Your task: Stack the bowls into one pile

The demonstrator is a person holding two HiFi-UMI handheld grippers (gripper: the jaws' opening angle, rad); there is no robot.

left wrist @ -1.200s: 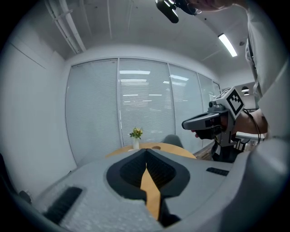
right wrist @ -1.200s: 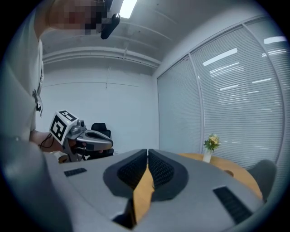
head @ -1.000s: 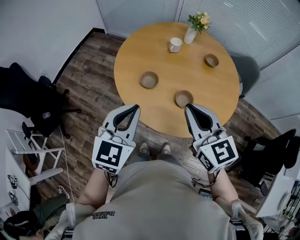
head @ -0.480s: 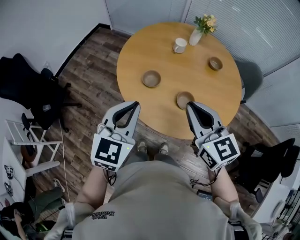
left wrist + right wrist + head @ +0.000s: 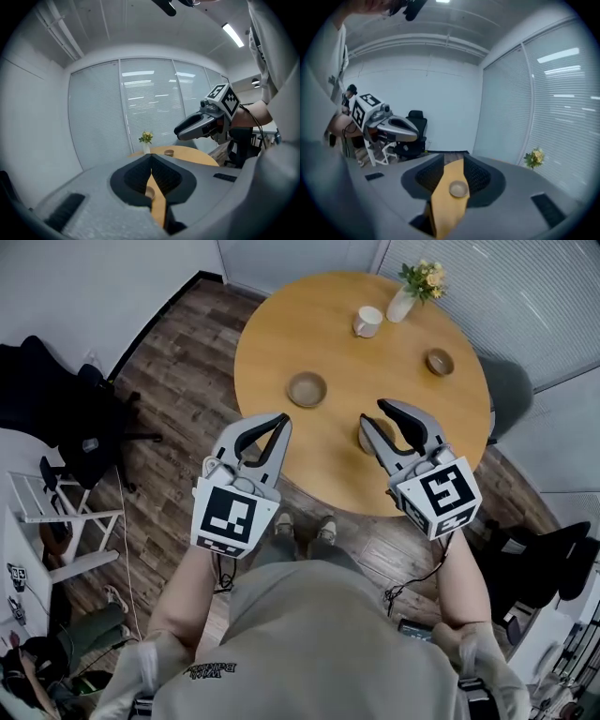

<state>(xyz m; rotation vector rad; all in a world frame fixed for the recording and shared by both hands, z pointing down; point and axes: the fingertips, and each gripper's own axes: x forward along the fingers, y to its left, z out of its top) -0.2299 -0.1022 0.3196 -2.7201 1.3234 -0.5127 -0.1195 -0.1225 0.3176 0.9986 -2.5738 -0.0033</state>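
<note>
Wooden round table [image 5: 281, 334] | brown matte bowl [image 5: 307, 388] | white mug [image 5: 367, 322]

Dark wood-plank floor [image 5: 178, 362] lay upper left, white slatted window blinds [image 5: 544, 296] upper right, a black office chair [image 5: 56, 418] at the left edge.
</note>
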